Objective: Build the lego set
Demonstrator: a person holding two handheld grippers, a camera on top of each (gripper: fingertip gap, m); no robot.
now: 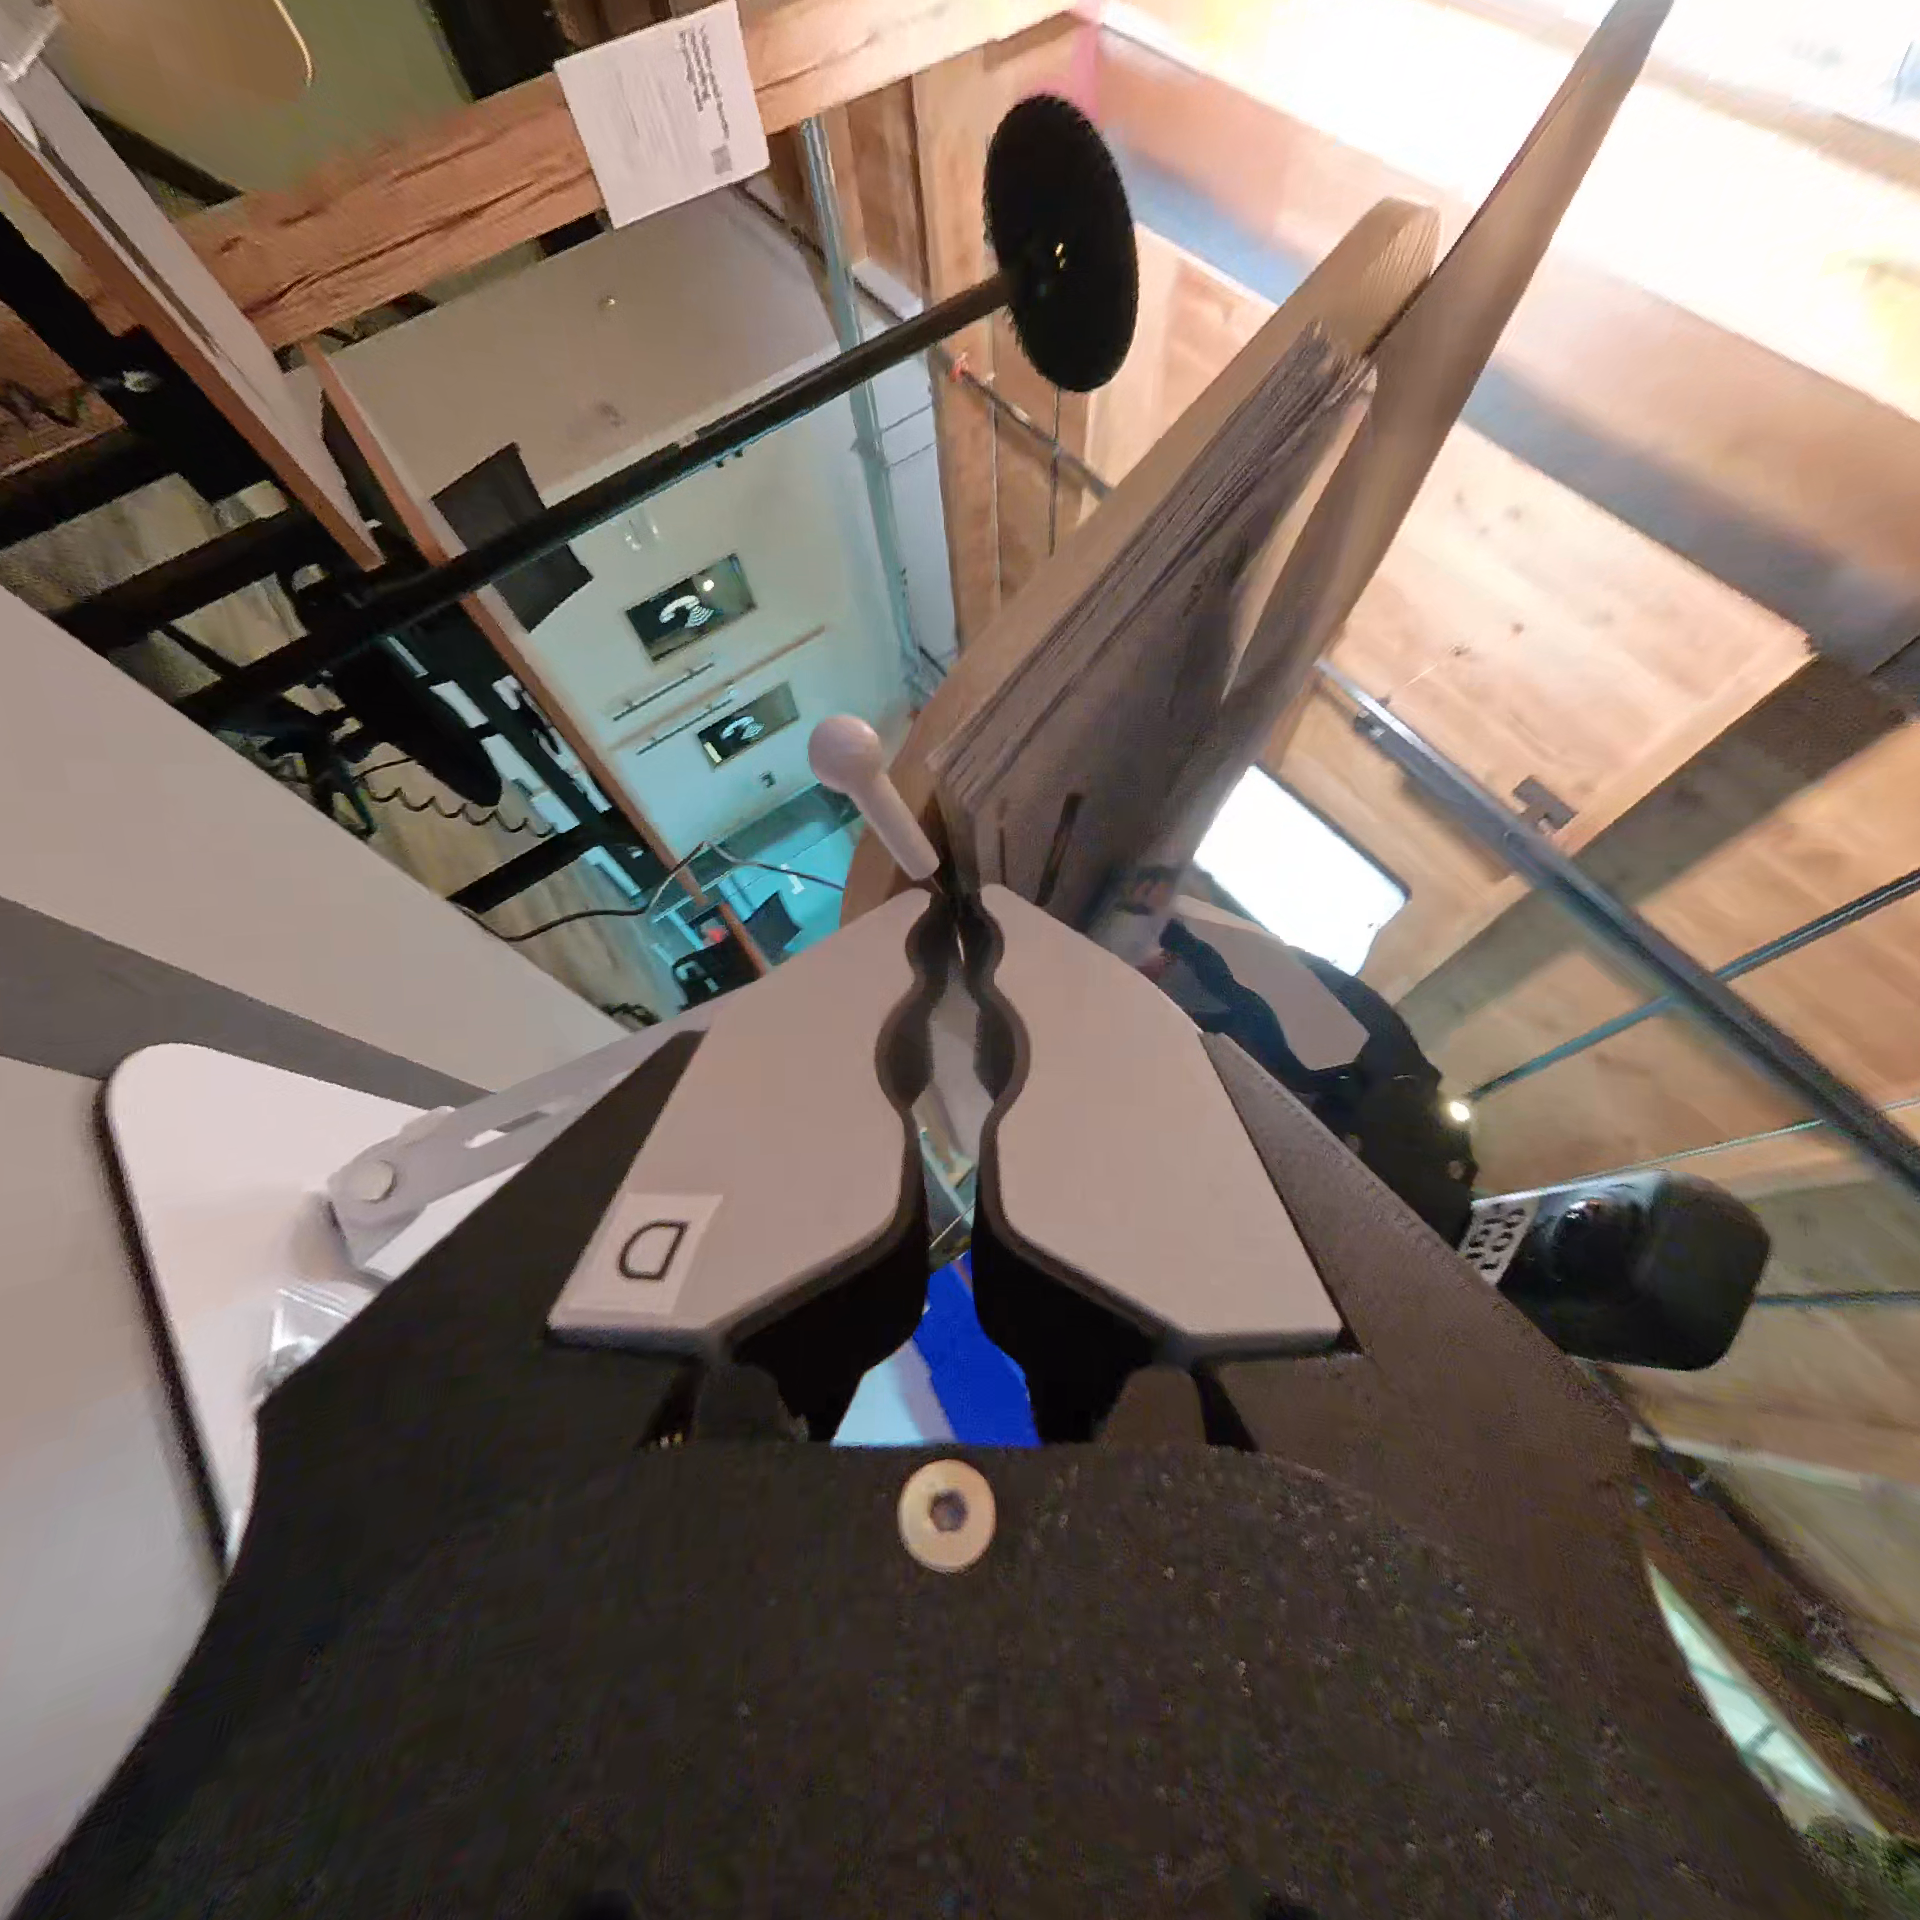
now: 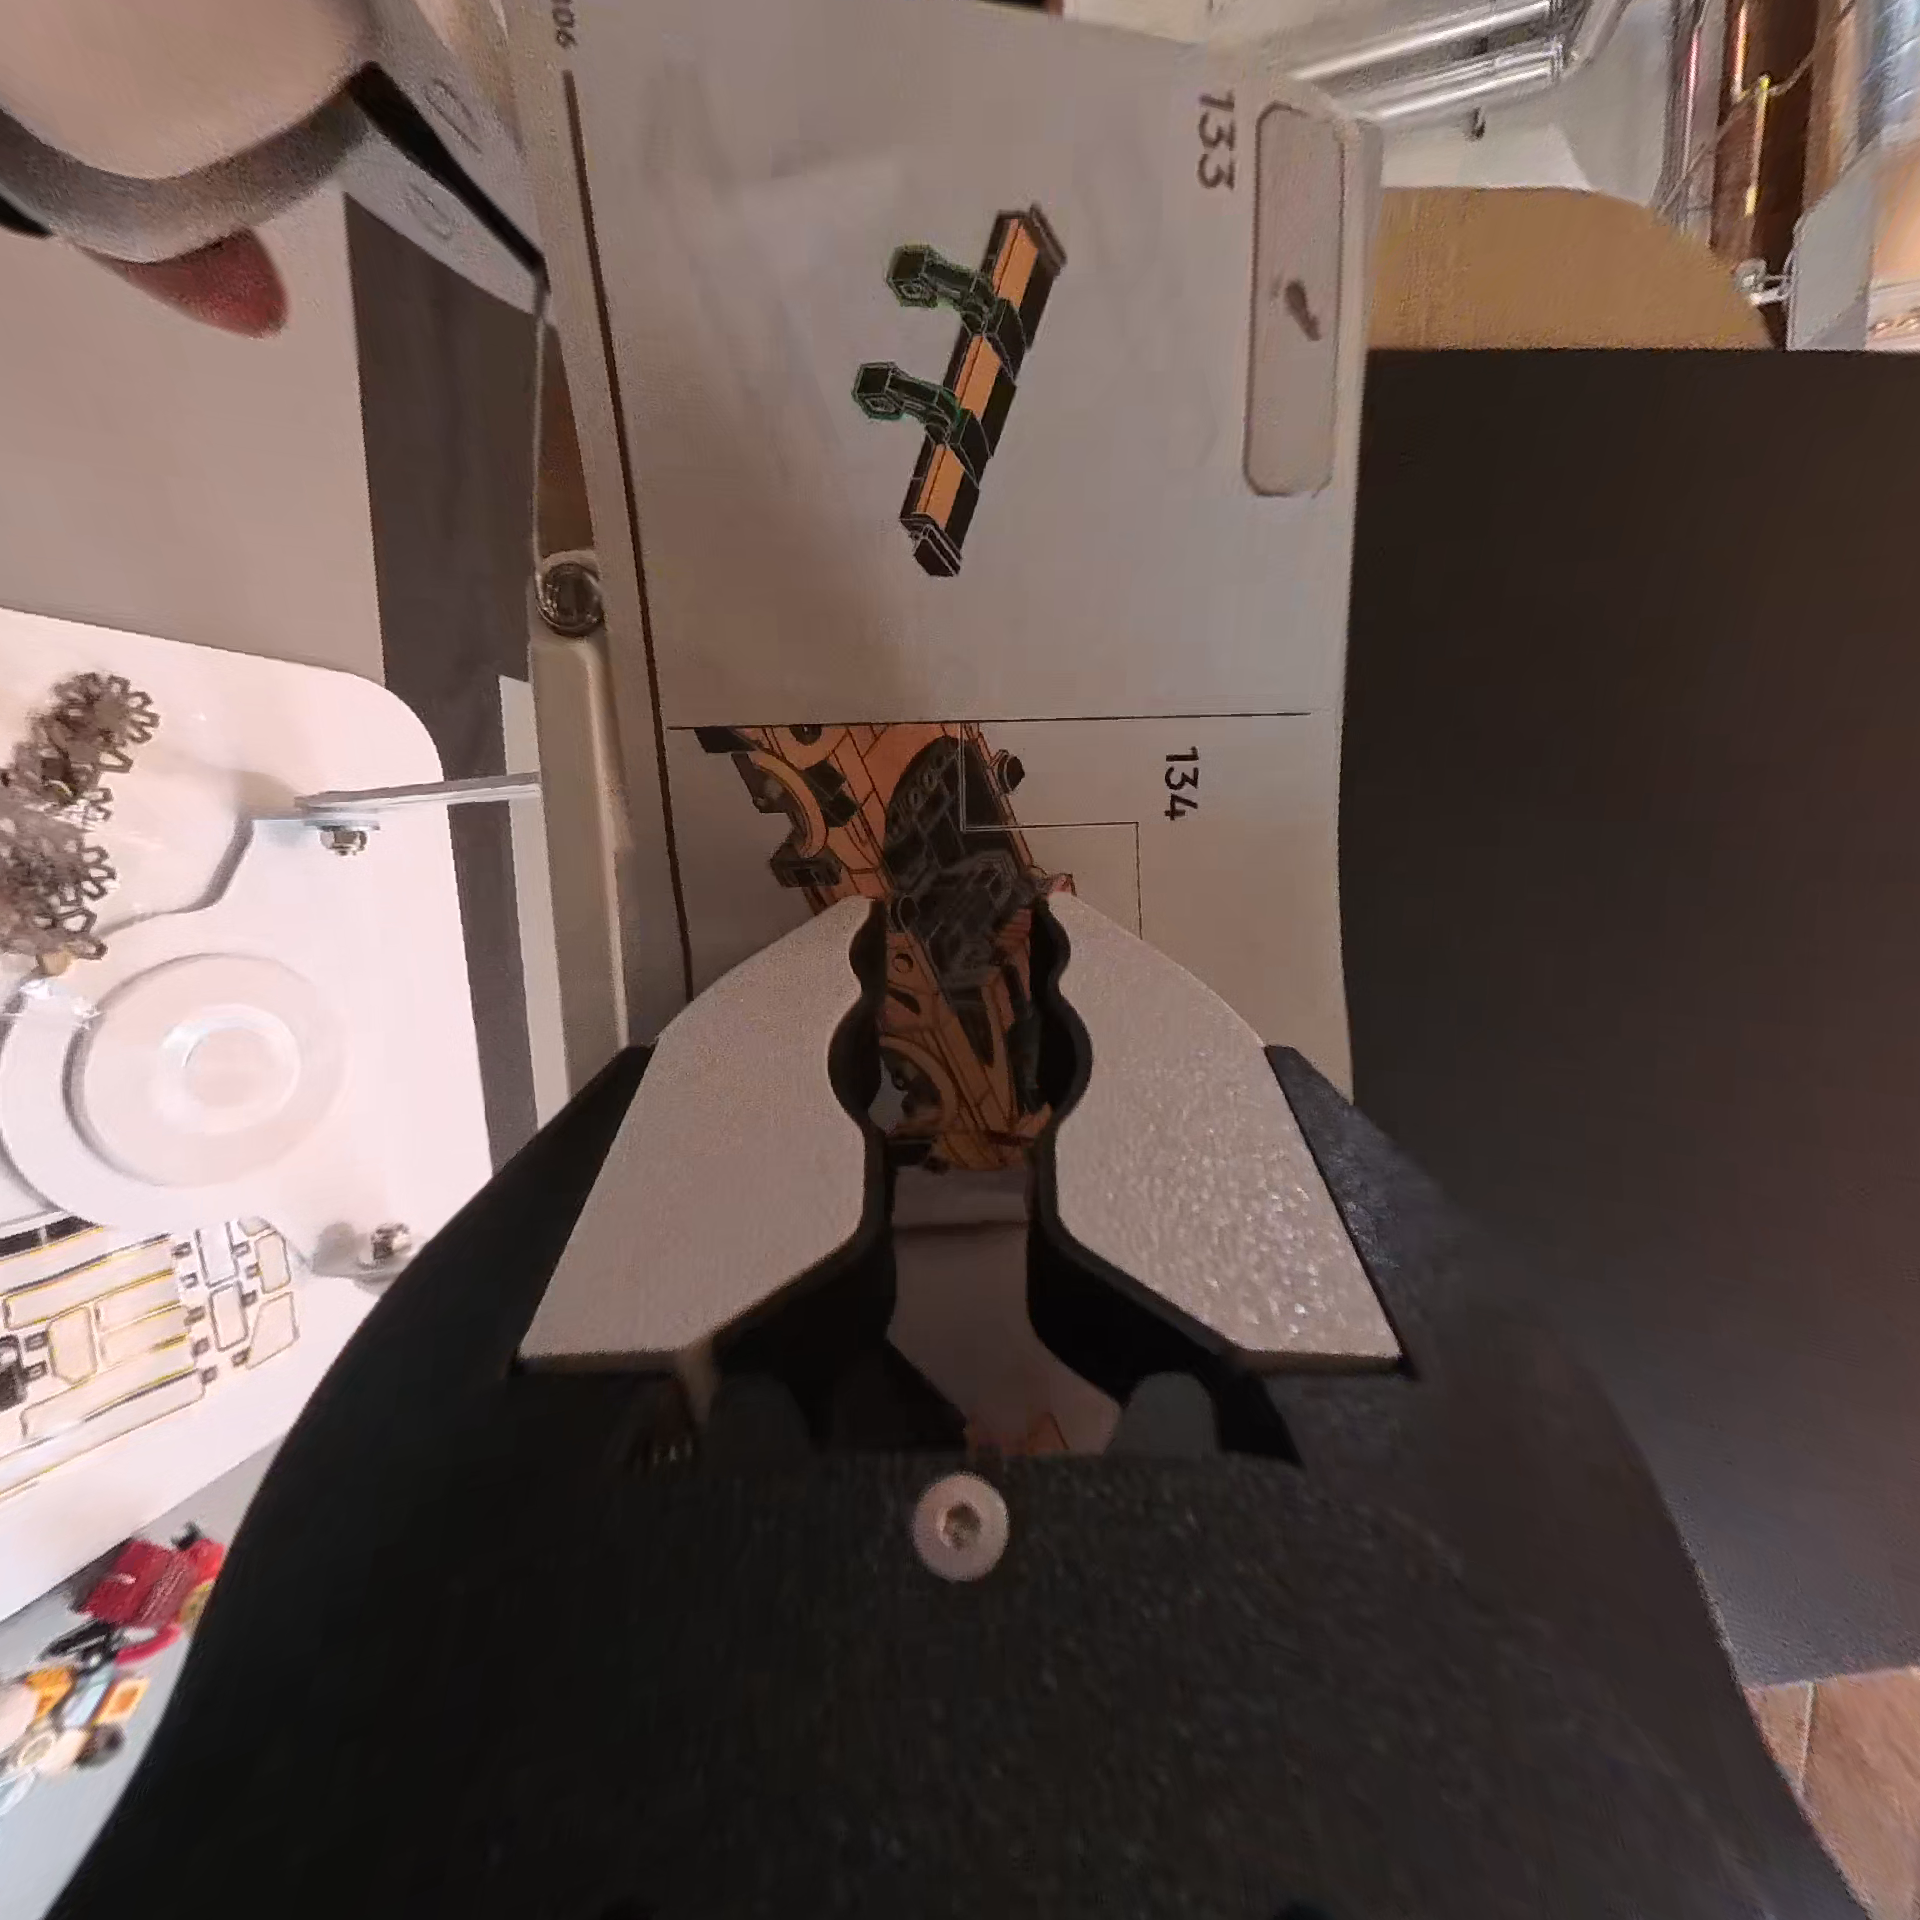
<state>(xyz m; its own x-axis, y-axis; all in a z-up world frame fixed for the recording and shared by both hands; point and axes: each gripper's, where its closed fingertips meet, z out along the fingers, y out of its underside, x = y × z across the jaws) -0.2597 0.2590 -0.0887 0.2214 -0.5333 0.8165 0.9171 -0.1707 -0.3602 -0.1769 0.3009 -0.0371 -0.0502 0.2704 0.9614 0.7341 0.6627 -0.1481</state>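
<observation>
**Now: left gripper pinching a small part, right gripper before the manual**

Presently we see, in the left wrist view, the left gripper [image 1: 954, 902] with its grey fingers [image 1: 800, 1122] drawn together so that the tips meet. A pale lego piece [image 1: 862, 792], a thin stem ending in a rounded knob, stands out from between those tips and points up and to the left; the fingers are clamped on its lower end. Just to the right of it rises a wooden stand [image 1: 1382, 436] carrying the stacked pages of the instruction booklet [image 1: 1132, 623], seen edge-on. A black rod with a toothed disc [image 1: 1060, 244] crosses the upper background.

In the right wrist view we find the right gripper [image 2: 958, 914] with a narrow gap between its fingers [image 2: 1164, 1132] and nothing gripped. Directly ahead, the open instruction page [image 2: 935, 416] shows drawings of orange-and-black assemblies. At the left lies a white tray [image 2: 343, 727], with a clear disc [image 2: 197, 1060] on it. Small loose lego pieces [image 2: 114, 1652], red, black and orange, lie at the lower left edge.
</observation>
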